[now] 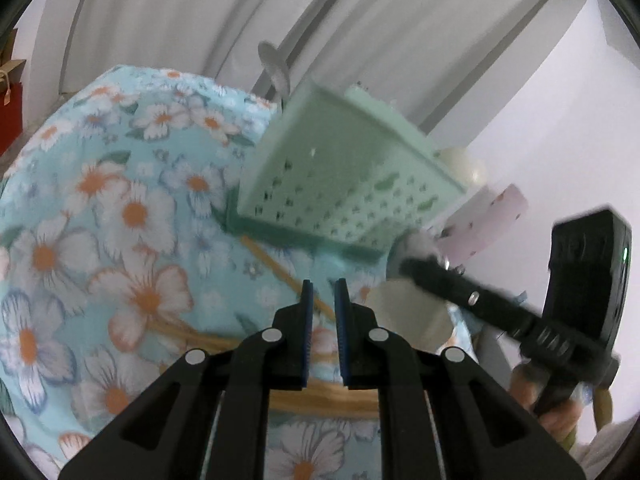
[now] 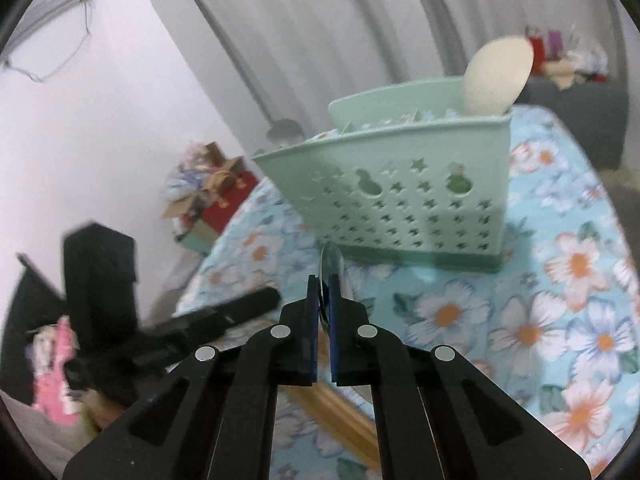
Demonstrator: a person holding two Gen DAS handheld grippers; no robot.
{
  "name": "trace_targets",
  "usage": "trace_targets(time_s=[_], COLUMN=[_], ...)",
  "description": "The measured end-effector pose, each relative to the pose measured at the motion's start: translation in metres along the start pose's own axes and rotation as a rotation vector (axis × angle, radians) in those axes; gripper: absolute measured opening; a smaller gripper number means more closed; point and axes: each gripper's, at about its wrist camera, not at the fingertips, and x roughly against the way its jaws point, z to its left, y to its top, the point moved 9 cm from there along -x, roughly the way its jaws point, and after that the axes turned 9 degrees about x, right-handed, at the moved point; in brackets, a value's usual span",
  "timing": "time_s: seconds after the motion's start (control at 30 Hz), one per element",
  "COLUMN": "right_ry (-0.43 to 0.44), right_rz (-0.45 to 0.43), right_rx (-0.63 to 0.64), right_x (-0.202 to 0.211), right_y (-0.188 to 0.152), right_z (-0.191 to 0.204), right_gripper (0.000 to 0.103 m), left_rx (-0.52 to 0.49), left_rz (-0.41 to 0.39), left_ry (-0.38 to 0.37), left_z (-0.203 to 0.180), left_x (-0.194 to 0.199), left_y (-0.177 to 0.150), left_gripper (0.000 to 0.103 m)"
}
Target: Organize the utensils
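Spoon [image 2: 331,276] pinched edge-on between the right gripper [image 2: 325,300] jaws, lifted short of the green caddy [image 2: 400,196].
Left gripper [image 1: 323,300] jaws were nearly together, empty, above chopsticks [image 1: 280,276]; the thin, shallow pinch could let the spoon twist and drop onto the floral cloth [image 2: 540,300].

Utensil holder [image 2: 404,196] on the tablecloth [image 2: 520,320], spoon [image 2: 496,76] in its right end, chopsticks [image 1: 280,276] before it.

Background stuff, not utensils

Blue floral cloth [image 2: 520,320] w/ white-orange flowers covers table; grey curtain [image 2: 320,40] behind; red box [image 2: 224,204] w/ clutter on top by white wall [image 2: 100,140]; pink item [image 2: 52,376] lower left, prob. packaging.
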Motion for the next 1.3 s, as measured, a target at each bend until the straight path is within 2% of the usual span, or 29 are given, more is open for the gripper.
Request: trace_targets(time_s=[0.13,0.23,0.4,0.57,0.87,0.93,1.0,1.2,1.3], right_ry=[0.086,0.101,0.093,0.062,0.042,0.051,0.063,0.082,0.074], right_rz=[0.027,0.024,-0.032,-0.090,-0.134,-0.132,-0.122,-0.069,-0.047], right_rx=[-0.066,-0.097,-0.109,-0.131,-0.129,-0.138,-0.147,-0.108,-0.073], right_x=[-0.011,-0.016,-0.017,0.002,0.028,0.027,0.025,0.026,0.027], right_y=[-0.008,-0.014,-0.014,-0.015,-0.012,-0.014,-0.015,-0.016,-0.016], right_z=[0.003,0.006,0.010,0.002,-0.010,-0.011,-0.011,-0.005,-0.003], right_gripper=[0.004,0.005,0.003,0.001,0.001,0.001,0.001,0.001,0.001], left_rx=[0.018,0.020,-0.052,-0.080,-0.020,-0.057,-0.077,-0.005,0.039], left_rz=[0.025,0.055,0.152,0.218,0.202,0.208,0.208,0.172,0.174], left_ry=[0.010,0.005,0.008,0.002,0.043,0.081,0.150,0.145,0.117], left_z=[0.007,0.010,0.005,0.000,0.002,0.001,0.006,0.007,0.013], left_x=[0.002,0.003,0.000,-0.003,-0.024,-0.032,-0.040,-0.043,-0.036], left_y=[-0.011,-0.017,-0.040,-0.055,-0.038,-0.036,-0.033,-0.028,-0.032], left_gripper=[0.010,0.011,0.013,0.026,0.029,0.029,0.029,0.029,0.026])
